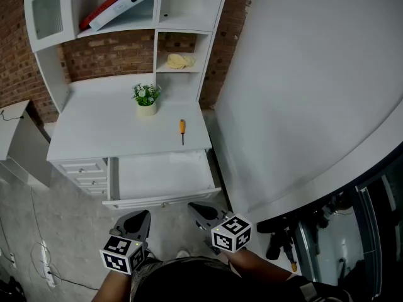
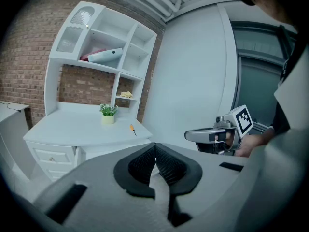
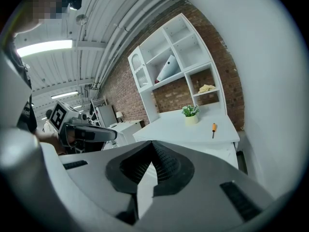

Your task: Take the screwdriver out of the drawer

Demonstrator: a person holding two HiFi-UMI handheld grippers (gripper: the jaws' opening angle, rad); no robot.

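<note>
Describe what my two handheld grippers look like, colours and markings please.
Both look alike. The left gripper and right gripper have light grey, wedge-shaped plastic bodies. Their fingers carry black ribbed pads. Each has a white cube printed with black square markers. No cables show, and the forearms have no sleeves over them.
</note>
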